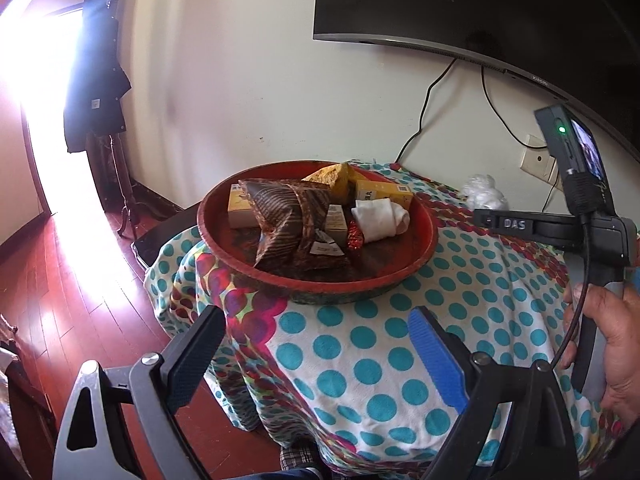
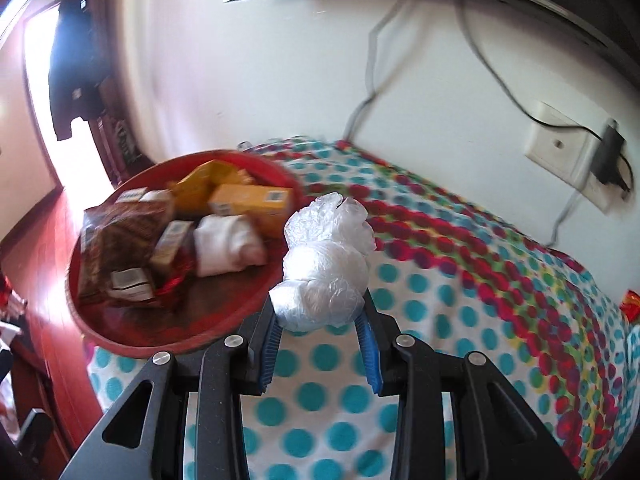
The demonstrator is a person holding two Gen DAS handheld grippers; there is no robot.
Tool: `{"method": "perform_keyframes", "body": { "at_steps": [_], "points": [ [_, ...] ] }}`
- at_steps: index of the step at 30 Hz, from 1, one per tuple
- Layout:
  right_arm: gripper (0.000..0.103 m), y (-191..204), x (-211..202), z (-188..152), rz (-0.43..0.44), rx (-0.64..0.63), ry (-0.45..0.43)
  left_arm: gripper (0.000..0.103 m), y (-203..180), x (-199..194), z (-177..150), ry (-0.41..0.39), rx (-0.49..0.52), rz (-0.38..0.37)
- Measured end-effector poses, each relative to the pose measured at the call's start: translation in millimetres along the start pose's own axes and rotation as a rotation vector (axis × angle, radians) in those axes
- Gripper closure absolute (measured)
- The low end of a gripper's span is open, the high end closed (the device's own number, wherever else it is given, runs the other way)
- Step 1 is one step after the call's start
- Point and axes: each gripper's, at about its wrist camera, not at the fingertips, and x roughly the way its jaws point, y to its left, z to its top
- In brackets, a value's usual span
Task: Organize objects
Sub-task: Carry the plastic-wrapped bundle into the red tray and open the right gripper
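Observation:
A round red tray (image 1: 416,252) (image 2: 100,332) sits on the polka-dot cloth. It holds a brown striped packet (image 1: 288,220), yellow boxes (image 1: 384,192) (image 2: 248,200), a rolled white cloth (image 1: 380,218) (image 2: 228,246) and small cartons. My right gripper (image 2: 320,312) is shut on a crumpled clear plastic bag (image 2: 326,268) (image 1: 482,192), held above the cloth just right of the tray. In the left wrist view the right gripper's body (image 1: 560,224) is at the right. My left gripper (image 1: 316,332) is open and empty, in front of the tray.
The polka-dot cloth (image 1: 400,360) (image 2: 480,300) covers a table against the wall. A wall socket with a plugged adapter (image 2: 608,156) and a TV (image 1: 480,8) are behind. An orange wrapper (image 2: 630,304) lies at the cloth's right edge. Red wooden floor (image 1: 60,280) is left.

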Motion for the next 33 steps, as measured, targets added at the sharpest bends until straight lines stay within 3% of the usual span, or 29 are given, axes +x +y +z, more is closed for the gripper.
{"method": "perform_keyframes", "body": {
  "at_steps": [13,33],
  "points": [
    [0.070,81.2,45.8,-5.8,0.034,-0.076,0.093,0.008,23.9,13.4,0.2,0.016,-0.030,0.009],
    [0.070,109.8,67.4,-13.5,0.058,-0.074,0.137,0.008,26.1,21.8,0.0,0.040,-0.043,0.005]
  ]
}}
